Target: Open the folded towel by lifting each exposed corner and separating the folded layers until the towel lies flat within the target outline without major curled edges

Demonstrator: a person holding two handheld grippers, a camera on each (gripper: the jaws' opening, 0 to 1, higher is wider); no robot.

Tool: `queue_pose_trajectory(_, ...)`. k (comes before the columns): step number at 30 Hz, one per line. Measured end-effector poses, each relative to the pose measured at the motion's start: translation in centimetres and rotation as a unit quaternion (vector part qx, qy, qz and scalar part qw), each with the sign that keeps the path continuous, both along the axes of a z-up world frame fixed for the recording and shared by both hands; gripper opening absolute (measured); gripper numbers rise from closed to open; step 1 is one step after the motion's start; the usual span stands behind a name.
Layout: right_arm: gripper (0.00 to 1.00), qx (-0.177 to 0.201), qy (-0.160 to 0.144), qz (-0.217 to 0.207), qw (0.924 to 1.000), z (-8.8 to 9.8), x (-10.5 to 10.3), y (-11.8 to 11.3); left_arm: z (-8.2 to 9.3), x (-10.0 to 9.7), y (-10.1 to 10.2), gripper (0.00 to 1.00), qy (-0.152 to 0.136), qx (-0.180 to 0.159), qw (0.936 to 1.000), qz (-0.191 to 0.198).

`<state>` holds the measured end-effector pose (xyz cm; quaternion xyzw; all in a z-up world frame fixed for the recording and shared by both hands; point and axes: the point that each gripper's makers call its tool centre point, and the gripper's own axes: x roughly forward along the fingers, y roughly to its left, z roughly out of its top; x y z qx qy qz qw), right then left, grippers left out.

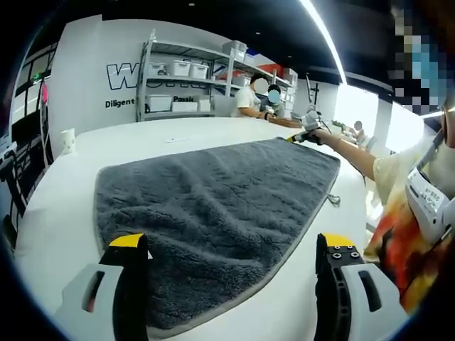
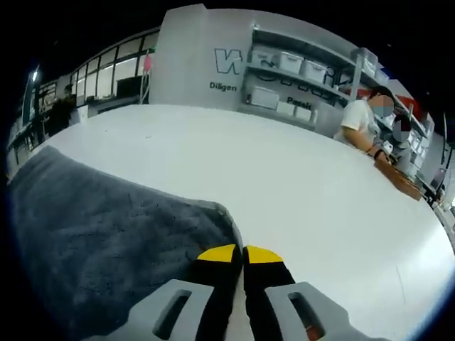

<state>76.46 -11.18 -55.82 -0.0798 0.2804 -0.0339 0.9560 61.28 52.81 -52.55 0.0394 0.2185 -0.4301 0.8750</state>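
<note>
**A:** Fingers first: the right gripper (image 2: pixel 242 257) has its yellow tips pressed together right at a corner of the grey towel (image 1: pixel 213 206). Whether any cloth sits between them I cannot tell. The left gripper (image 1: pixel 233 245) has its jaws spread wide and empty, one over the towel's near edge, the other over the bare table (image 1: pixel 57 227).

**B:** And the towel itself?

**A:** It is spread across the middle of the white table, mostly flat, with soft ripples in the pile. In the left gripper view the right gripper (image 1: pixel 307 133) sits at the towel's far corner, at the end of a person's outstretched arm. I see no target outline.

**B:** So how should this corner be done well?

**A:** My judgement: draw the far corner outward and low, toward the table's far edge, so the hem lies down instead of curling. Pulling upward risks dragging the whole cloth.

**B:** And the left gripper?

**A:** It could pin or pinch the near edge to hold the towel against that pull.
</note>
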Motion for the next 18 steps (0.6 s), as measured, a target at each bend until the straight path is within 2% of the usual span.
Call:
queue_pose_trajectory(6,0.0,-0.005,0.0,0.003,1.0,0.0,0.2,-0.3,-0.1,0.0,0.1,0.96,-0.001,0.002,1.0,0.001)
queue_pose_trajectory(9,0.11,-0.014,0.001,-0.012,0.9998,0.2,0.1,-1.0,-0.1,0.0,0.1,0.96,0.0,0.002,1.0,-0.002)
queue_pose_trajectory(16,0.45,-0.016,-0.006,-0.058,0.9982,0.9,-0.6,-3.2,0.1,-0.1,0.2,0.96,-0.001,-0.001,1.0,-0.003)
queue_pose_trajectory(18,0.51,-0.016,-0.007,-0.067,0.9976,1.1,-0.9,-3.6,0.3,-0.2,0.3,0.96,-0.002,-0.003,1.0,-0.003)
